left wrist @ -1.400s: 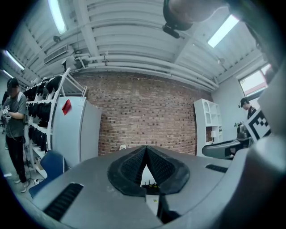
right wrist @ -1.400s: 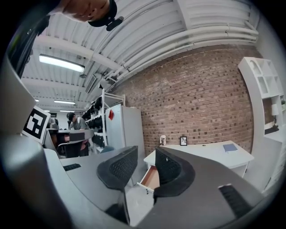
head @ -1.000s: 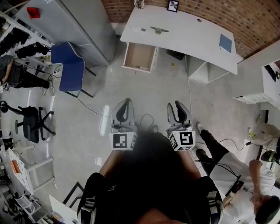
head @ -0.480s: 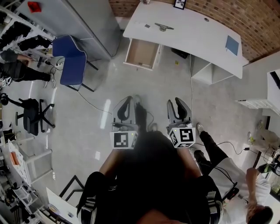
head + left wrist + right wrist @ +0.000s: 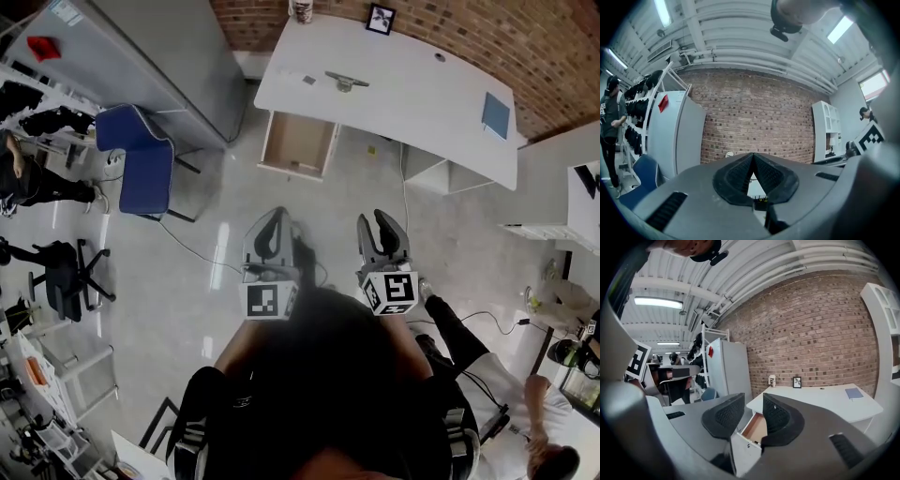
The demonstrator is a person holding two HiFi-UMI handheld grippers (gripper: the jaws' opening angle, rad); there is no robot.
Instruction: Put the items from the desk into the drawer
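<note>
The white desk (image 5: 403,80) stands against the brick wall, well ahead of both grippers. On it are a cup (image 5: 300,9), a small picture frame (image 5: 381,18), a metal object (image 5: 346,81) and a blue notebook (image 5: 495,115). Its wooden drawer (image 5: 300,145) is pulled open and looks empty. My left gripper (image 5: 275,216) is held level over the floor, its jaws closed tip to tip on nothing (image 5: 753,154). My right gripper (image 5: 382,218) is beside it, its jaws apart with nothing between them (image 5: 753,401). The right gripper view shows the desk (image 5: 820,401) and drawer (image 5: 757,427).
A blue chair (image 5: 136,159) and a grey cabinet (image 5: 141,56) stand left of the desk. A cable (image 5: 202,248) runs across the floor. White shelving (image 5: 581,187) is at the right. A person (image 5: 525,412) sits low at the right; other people stand at the far left.
The desk and the blue chair have slid a little down in the head view: both grippers have been carried forward towards the desk. Their jaws look unchanged.
</note>
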